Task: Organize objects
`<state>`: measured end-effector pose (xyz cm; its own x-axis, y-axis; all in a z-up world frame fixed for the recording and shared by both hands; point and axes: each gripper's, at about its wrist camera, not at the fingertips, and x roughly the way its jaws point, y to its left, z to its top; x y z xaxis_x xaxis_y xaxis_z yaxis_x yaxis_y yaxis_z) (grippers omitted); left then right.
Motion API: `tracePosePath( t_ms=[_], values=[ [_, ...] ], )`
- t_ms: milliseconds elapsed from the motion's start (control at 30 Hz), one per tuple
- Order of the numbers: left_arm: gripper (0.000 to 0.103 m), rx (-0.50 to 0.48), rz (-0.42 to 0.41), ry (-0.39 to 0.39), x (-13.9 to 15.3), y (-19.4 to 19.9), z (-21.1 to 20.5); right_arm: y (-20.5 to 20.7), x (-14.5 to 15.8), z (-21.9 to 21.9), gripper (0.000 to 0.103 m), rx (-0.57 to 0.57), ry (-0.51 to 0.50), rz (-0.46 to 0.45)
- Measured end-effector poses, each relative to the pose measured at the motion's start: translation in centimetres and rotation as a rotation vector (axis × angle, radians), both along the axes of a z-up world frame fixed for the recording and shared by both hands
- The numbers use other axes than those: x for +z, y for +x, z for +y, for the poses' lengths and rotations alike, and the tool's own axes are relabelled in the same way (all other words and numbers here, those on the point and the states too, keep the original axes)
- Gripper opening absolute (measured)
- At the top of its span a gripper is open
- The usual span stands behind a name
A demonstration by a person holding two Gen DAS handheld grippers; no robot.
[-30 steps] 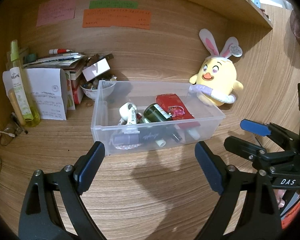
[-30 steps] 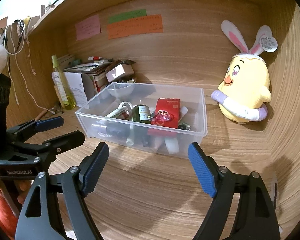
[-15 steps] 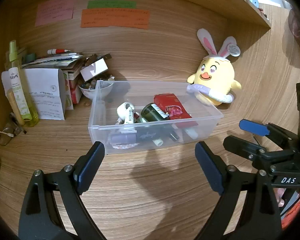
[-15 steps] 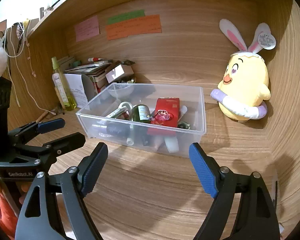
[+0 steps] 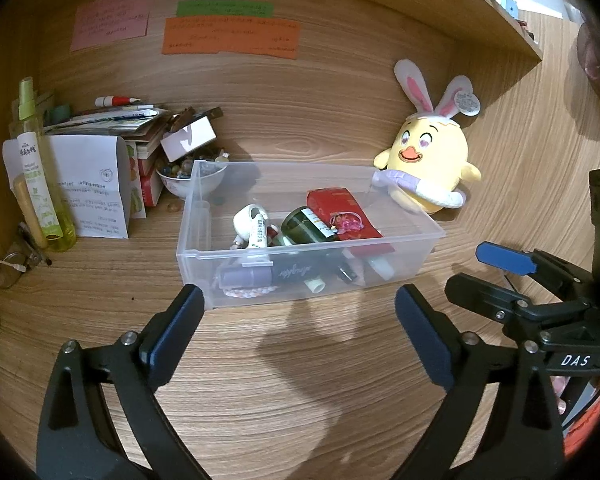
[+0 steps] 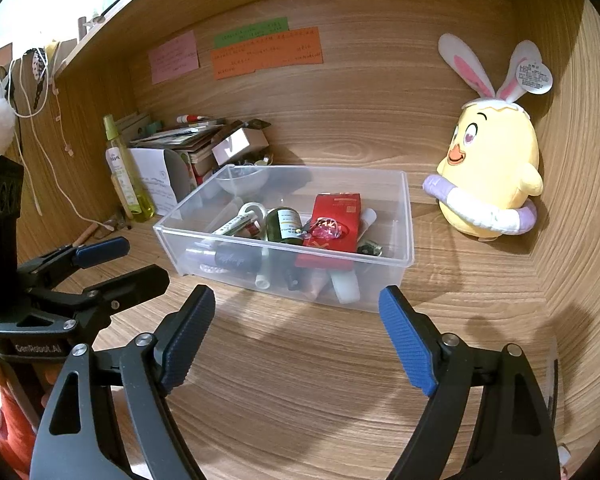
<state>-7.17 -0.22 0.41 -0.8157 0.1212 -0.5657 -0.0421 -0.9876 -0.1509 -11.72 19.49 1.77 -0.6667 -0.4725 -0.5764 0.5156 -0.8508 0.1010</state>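
A clear plastic bin (image 5: 404, 258) (image 6: 407, 216) stands on the wooden desk. It holds a red packet (image 5: 340, 212) (image 6: 336, 224), a dark green bottle (image 5: 306, 226) (image 6: 285, 226), a white tube (image 5: 259, 232), a purple-capped item (image 5: 244, 278) and other small things. My left gripper (image 5: 296, 334) is open and empty, a short way in front of the bin. My right gripper (image 6: 296, 332) is open and empty, also in front of the bin. Each gripper shows in the other's view, the right (image 5: 512, 280) and the left (image 6: 104, 264).
A yellow chick plush with bunny ears (image 5: 428, 168) (image 6: 488, 176) sits right of the bin against the back wall. On the left stand a green spray bottle (image 5: 40, 184) (image 6: 124, 176), folded paper (image 5: 88, 188), stacked boxes and a small bowl of beads (image 5: 190, 178). Sticky notes (image 5: 228, 36) hang on the wall.
Both grippers have drawn back a little from the bin, which looks slightly smaller and farther. Both stay open and empty.
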Motion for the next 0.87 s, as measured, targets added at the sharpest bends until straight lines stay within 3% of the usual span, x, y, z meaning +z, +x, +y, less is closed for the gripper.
tracePosePath(
  t_ms=[867],
  values=[
    [0.101, -0.02, 0.025, 0.006, 0.4, 0.61, 0.16, 0.18, -0.17, -0.11, 0.083, -0.02, -0.003, -0.015]
  ],
)
